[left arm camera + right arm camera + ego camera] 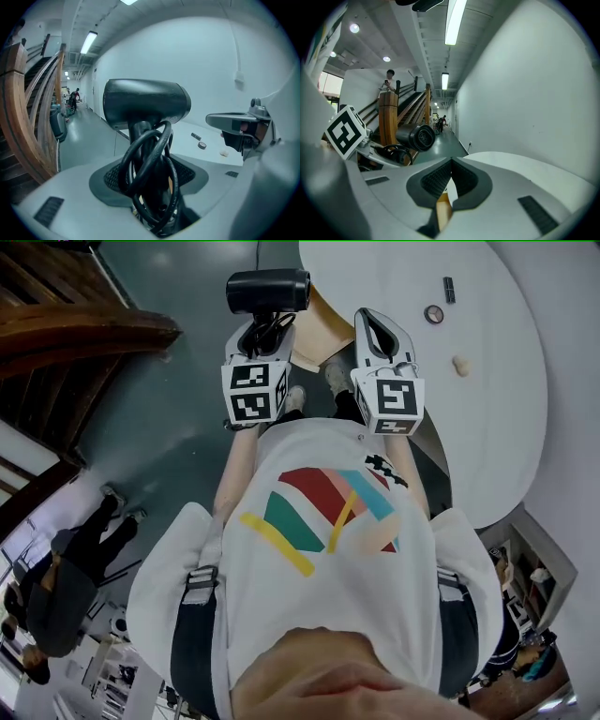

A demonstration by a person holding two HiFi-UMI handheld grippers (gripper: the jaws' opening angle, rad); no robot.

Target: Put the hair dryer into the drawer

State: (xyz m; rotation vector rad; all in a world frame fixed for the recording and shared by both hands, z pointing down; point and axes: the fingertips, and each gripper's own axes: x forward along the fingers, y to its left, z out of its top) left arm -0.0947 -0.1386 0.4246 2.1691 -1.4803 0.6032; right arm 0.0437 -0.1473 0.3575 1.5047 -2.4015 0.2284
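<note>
Left gripper view shows my left claw (pixel 151 180) clamped on the handle and coiled cord of the black plastic hair dryer (pixel 145 101), held aloft just ahead of it, my right claw (pixel 450 161) closed and empty alongside, and with no drawer in sight I judge the stowing all still ahead.

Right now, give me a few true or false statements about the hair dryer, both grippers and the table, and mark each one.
1. The left gripper grips the black hair dryer. True.
2. Its cord trails to the floor. False: it is looped round the handle at the jaws.
3. The right gripper holds a bottle. False: its jaws are together with nothing between them.
4. Small items lie on the white table. True.
5. The hair dryer lies in a drawer. False: it is held in the air; no drawer is in view.
</note>
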